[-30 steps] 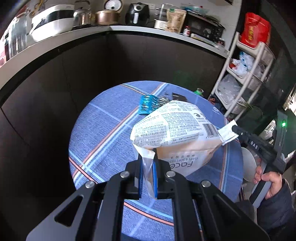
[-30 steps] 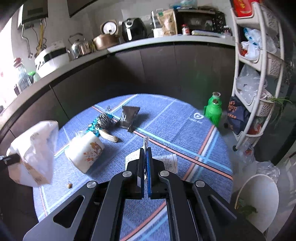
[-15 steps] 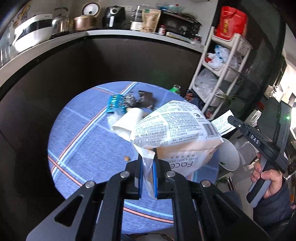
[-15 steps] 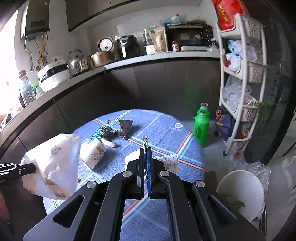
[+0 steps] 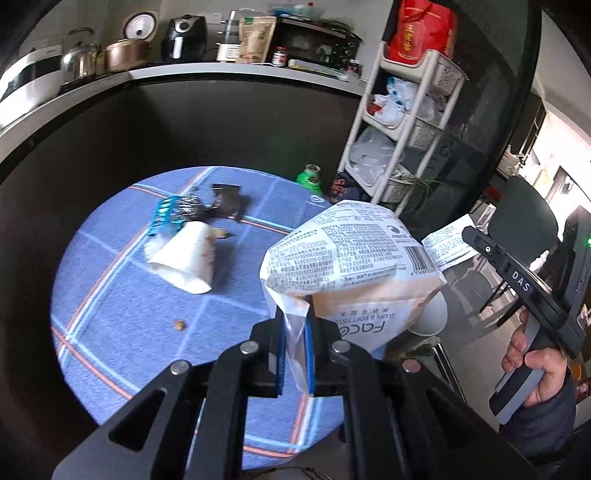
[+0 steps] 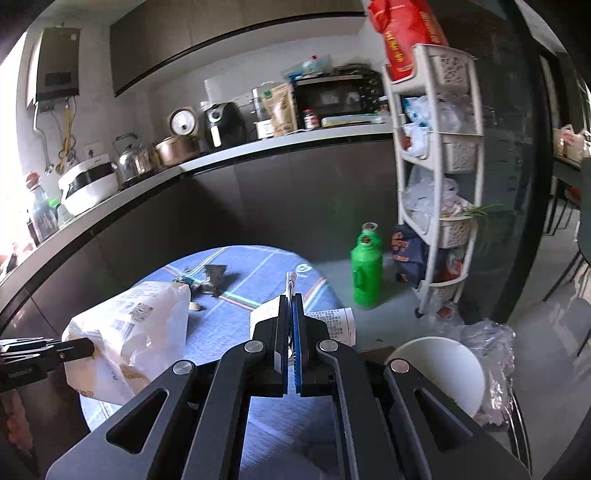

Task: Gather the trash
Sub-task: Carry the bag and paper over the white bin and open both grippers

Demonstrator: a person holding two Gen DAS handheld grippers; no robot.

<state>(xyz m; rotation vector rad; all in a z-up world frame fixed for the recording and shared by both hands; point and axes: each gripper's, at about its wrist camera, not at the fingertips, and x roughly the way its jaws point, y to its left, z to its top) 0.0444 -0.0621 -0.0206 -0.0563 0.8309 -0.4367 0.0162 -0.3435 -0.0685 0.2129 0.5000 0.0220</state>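
bench [image 5: 110, 332]: round, blue cloth with pink and pale stripes; a small white logo by its far edge, too small to read
rack [image 6: 436, 155]: white tiered shelf right of the bench, stuffed with plastic bags; red bag [image 6: 402, 33] on top with yellow characters, not readable
bin [image 6: 439, 373]: white, round, on the floor right of the bench, clear liner bunched beside it
tissue pack [image 5: 351, 266]: white and tan plastic wrapper, held in the air over the right edge of the bench; reads "Face", "CLEAN & SOFT TISSUE" upside down, barcode and fine print on the side
left gripper [image 5: 295, 354]: fingers pinched narrow on the loose clear end of the tissue pack
right gripper [image 6: 291, 350]: fingers closed tight on a paper slip; body marked "DAS" in the left wrist view
green bottle [image 6: 365, 273]: on the floor between bench and rack, cap off
paper cup [image 5: 184, 258]: white, lying on its side mid-bench, small print not legible
receipt [image 6: 332, 321]: white slip with printed lines, clamped edge-on in the right gripper, in the air
blue wrapper [image 5: 166, 218]: behind the cup, touching it
dark wrapper [image 5: 227, 199]: far side of the bench
crumb [image 5: 179, 325]: small, brown, alone on the cloth
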